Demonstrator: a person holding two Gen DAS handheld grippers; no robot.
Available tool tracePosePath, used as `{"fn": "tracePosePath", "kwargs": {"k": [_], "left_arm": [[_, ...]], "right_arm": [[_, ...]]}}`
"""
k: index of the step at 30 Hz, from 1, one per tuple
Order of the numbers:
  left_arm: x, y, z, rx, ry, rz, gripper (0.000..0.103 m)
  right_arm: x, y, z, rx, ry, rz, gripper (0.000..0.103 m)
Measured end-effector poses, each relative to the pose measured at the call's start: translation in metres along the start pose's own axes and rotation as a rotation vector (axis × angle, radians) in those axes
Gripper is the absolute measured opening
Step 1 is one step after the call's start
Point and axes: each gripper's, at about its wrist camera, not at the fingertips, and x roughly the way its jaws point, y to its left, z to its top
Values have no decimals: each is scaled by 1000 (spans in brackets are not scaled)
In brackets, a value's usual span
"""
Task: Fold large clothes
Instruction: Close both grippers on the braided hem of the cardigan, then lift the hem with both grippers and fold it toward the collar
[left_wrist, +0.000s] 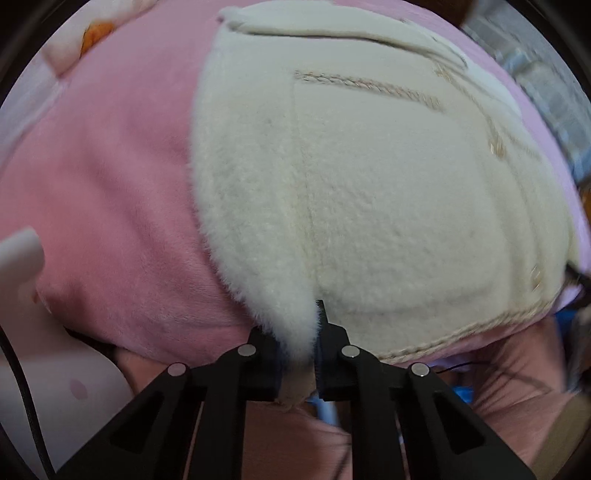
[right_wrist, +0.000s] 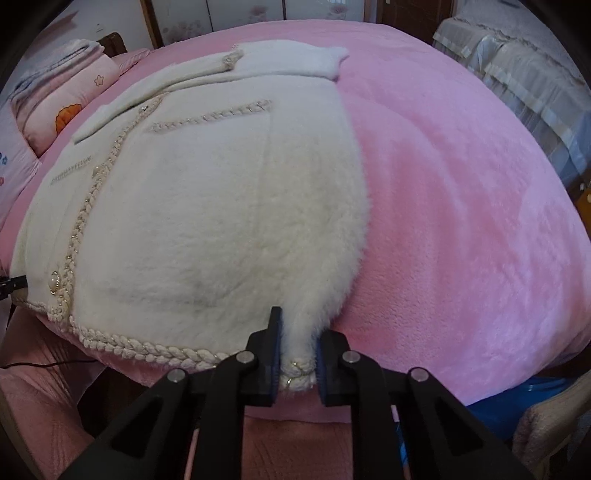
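Note:
A cream fluffy jacket (right_wrist: 207, 192) with braided trim and pearl buttons lies spread flat on a pink bed (right_wrist: 461, 206), sleeves folded across its far end. My right gripper (right_wrist: 298, 354) is shut on the jacket's near right hem corner, braid between the pads. In the left wrist view the same jacket (left_wrist: 369, 192) fills the middle; my left gripper (left_wrist: 299, 354) is shut on its near left hem corner, the fur bunched between the jaws. Both corners sit at the bed's near edge.
Pink pillows (right_wrist: 62, 99) and a folded blanket lie at the bed's far left. A second bed with a pale frilled cover (right_wrist: 517, 74) stands at the right. A white object (left_wrist: 22, 266) sits by the left gripper. A blue item (right_wrist: 517, 402) lies below the bed edge.

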Motion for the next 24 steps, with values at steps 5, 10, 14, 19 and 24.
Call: {"fn": "tracePosePath", "kwargs": {"k": [5,10,14,19,24], "left_arm": [[-27,-2,23,-109,-28,-192,9],[-74,-8,70,-185,-157,-382,9],[-104,5,126,-253,-264,-459,10],[-107,19,208,-277,-337,-432,10],[-54,30,301,-334,-317,-340,10]], "right_arm": [[-37,1,21,32,-77,99,13],[-80,3,70,75,-205,191,13],[-94,2,126,103,-279,257,13],[-87,-3,210,130,-343,228,13],[-53,-28,307,228,-402,151,0]]}}
